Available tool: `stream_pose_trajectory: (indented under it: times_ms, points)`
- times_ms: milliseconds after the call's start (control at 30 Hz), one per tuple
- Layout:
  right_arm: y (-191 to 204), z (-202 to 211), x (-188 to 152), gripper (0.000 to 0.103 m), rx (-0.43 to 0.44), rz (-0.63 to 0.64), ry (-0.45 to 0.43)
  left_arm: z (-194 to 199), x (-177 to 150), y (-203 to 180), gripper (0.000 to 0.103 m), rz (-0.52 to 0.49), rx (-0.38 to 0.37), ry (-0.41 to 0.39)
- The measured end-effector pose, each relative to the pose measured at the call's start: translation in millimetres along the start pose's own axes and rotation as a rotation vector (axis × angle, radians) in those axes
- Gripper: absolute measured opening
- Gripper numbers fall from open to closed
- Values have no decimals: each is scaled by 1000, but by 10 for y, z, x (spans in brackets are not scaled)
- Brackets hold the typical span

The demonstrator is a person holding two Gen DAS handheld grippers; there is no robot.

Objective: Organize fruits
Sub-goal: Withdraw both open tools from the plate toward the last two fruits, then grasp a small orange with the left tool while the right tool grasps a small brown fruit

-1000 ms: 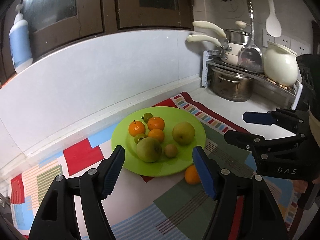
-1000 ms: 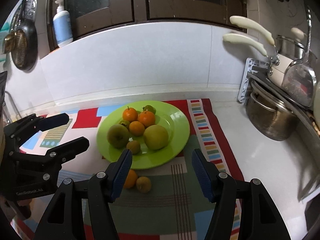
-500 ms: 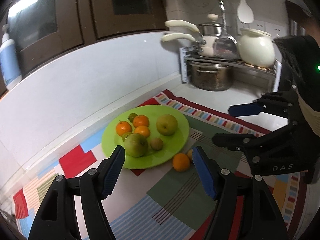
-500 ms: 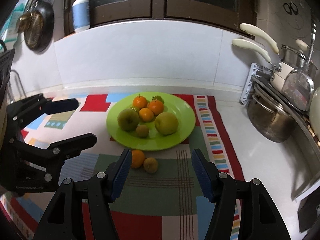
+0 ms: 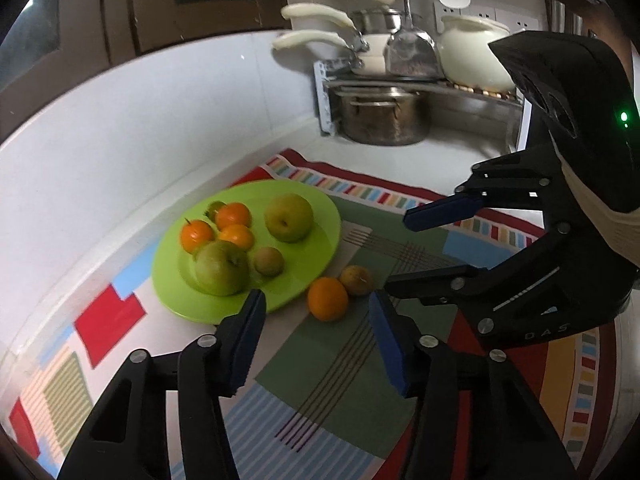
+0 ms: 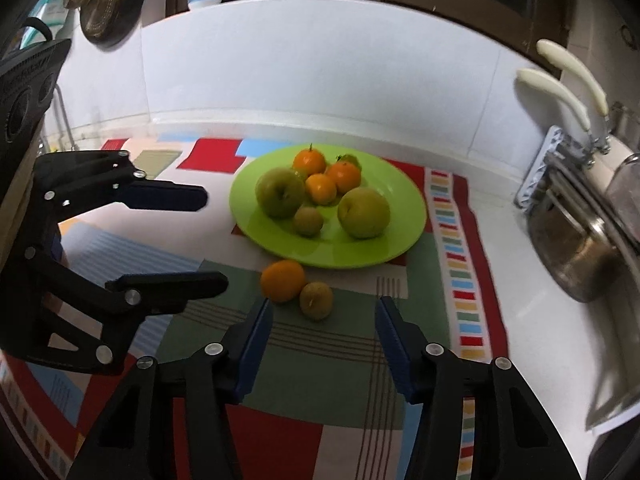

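Observation:
A green plate (image 5: 320, 248) (image 6: 404, 236) on a patchwork mat holds several fruits: oranges, two green apples (image 5: 221, 267) (image 5: 289, 217) and a small brown fruit (image 5: 269, 261). A loose orange (image 5: 327, 298) (image 6: 282, 281) and a small brownish fruit (image 5: 356, 279) (image 6: 316, 300) lie on the mat beside the plate's near rim. My left gripper (image 5: 318, 322) (image 6: 214, 240) is open and empty, just short of the loose orange. My right gripper (image 6: 325, 330) (image 5: 438, 242) is open and empty, just short of the brownish fruit.
A colourful mat (image 5: 344, 392) (image 6: 320, 364) covers the counter. A dish rack with a steel pot (image 5: 380, 120) (image 6: 576, 256), pans and a white pot (image 5: 476, 52) stands at the right. A white backsplash wall runs behind the plate.
Both grippers have pulled back and swung their view; the loose orange and brownish fruit now show between the fingers. The fruits have not moved. Both grippers stay open.

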State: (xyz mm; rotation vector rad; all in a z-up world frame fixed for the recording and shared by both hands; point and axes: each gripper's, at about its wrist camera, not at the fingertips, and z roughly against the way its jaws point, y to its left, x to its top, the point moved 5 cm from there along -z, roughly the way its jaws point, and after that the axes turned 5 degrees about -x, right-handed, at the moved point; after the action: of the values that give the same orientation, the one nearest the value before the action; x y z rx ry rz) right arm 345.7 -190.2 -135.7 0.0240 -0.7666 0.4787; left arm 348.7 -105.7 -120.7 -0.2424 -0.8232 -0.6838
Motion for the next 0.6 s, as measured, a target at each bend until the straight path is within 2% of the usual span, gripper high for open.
stream_pose_trajectory:
  times_ms: [167,367,600]
  points:
    - [-13,-168,-50,46,31,-7,30,-170,-69,42,44,34,-28,40]
    - [-17,-342,-101,42,57,-22,61,-309,-122,70,43,89,-77,66]
    - [-26,-448,-76,41,85,-42,57,-412,-142,115,42,154,-110,82]
